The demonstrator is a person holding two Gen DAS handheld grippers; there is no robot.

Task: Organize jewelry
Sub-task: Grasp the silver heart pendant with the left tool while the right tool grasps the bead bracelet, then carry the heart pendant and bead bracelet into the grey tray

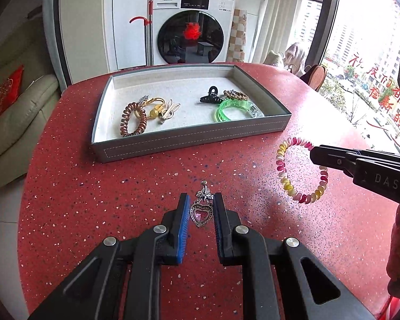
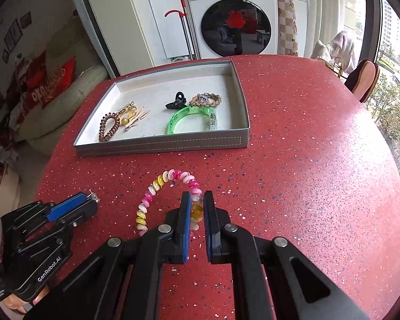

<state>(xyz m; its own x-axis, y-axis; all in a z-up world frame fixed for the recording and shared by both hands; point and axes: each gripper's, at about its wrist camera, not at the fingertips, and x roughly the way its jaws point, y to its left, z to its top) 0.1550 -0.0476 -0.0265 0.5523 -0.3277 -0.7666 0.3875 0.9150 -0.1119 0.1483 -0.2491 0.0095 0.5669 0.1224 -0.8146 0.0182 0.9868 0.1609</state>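
A grey tray (image 1: 189, 140) on the red table holds a brown coil tie (image 1: 132, 118), gold clips (image 1: 160, 109), a black claw clip (image 1: 211, 96), a braided band (image 1: 236, 94) and a green bangle (image 1: 236, 109). My left gripper (image 1: 200, 205) straddles a heart pendant (image 1: 201, 212) lying on the table; the pads stand close on both sides, with a small gap showing. My right gripper (image 2: 197, 202) is shut on the pink and yellow coil bracelet (image 2: 157, 186), also seen in the left wrist view (image 1: 285, 176). The tray also shows in the right wrist view (image 2: 162, 144).
The red speckled table (image 2: 306, 160) curves away at right. A washing machine (image 1: 192, 26) and a sofa (image 1: 13, 122) stand beyond the table. The left gripper shows in the right wrist view (image 2: 88, 202) at lower left.
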